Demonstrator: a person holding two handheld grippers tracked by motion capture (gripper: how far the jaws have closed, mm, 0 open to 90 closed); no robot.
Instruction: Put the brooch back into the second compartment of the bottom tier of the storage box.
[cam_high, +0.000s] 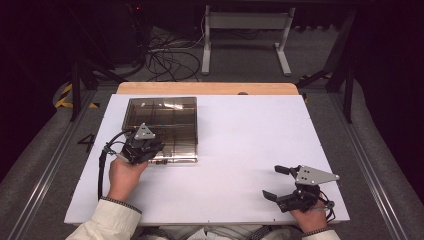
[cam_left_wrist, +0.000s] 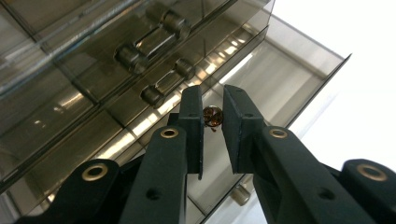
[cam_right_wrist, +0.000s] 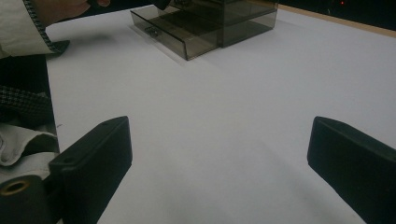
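Observation:
A smoky clear drawer cabinet stands at the table's left, with its bottom drawer pulled out toward me. My left gripper hangs over that open drawer, shut on a small brownish round object pinched between its pads. In the high view the left gripper sits at the cabinet's front edge. My right gripper rests low at the table's front right, jaws wide open with nothing between them. From the right gripper, the cabinet and its open drawer show far off.
Two closed drawers above the open one carry bar handles. The white table top stretches bare between the cabinet and the right gripper. A wooden strip runs along the far edge. Beyond it are cables and a metal frame.

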